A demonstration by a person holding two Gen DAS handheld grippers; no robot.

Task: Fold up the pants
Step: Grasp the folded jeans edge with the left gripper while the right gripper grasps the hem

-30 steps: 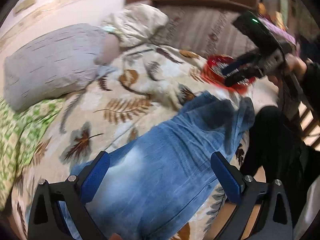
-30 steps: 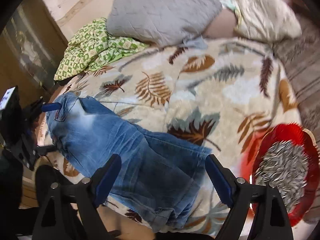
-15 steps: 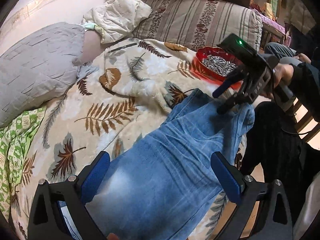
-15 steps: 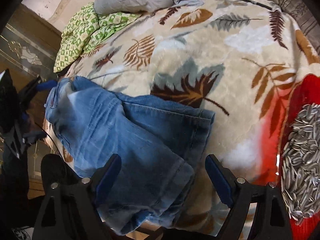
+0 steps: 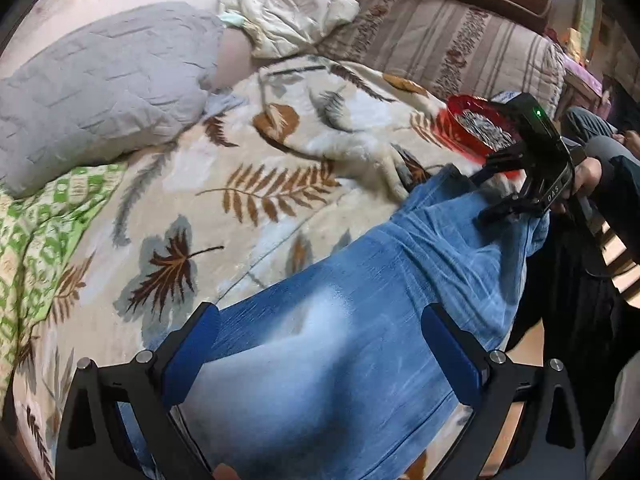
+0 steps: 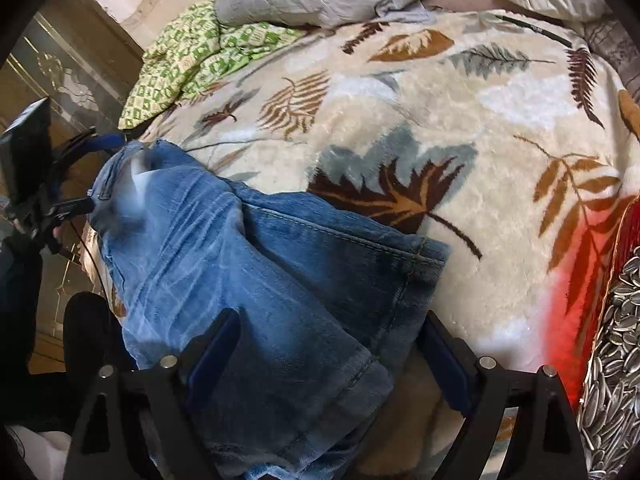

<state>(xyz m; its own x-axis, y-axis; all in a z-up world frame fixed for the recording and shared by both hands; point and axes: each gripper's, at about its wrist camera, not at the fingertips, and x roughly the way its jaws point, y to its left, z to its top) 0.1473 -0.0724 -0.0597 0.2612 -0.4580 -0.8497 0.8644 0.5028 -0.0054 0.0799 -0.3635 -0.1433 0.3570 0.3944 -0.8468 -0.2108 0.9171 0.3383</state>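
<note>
- Left wrist view: blue jeans [image 5: 344, 320] lie along the near edge of the bed, on a leaf-print blanket [image 5: 256, 184]; part of the denim hangs over the bed edge.
- Left claw [image 5: 320, 348] spread wide over the waist end of the jeans, blue pads either side of the fabric, nothing clamped.
- Right claw [image 6: 328, 356] likewise spread wide, straddling the leg hems; no cloth pinched. Seen from the left wrist view it sits low on the hem end [image 5: 516, 188].
- Right wrist view: legs appear stacked one on the other, hems roughly together, with the upper layer bunched and creased.
- Judged step: taking hold of both ends ahead of the crosswise fold. Fold not yet made.
- To do it well: each claw should come down until the pads bracket all denim layers, then close; a grip on the top layer alone would likely let the lower leg drag and skew.
- Hems should be pinched close to their stitched edge, so the lifted end stays square.
- Risk: red bowl of sunflower seeds [image 6: 616, 344] sits near the right claw on the blanket; a wide swing could tip it.
- Grey pillow [image 5: 96, 88] and green patterned cloth [image 5: 44, 236] lie well apart from the jeans, no obstruction judged.
</note>
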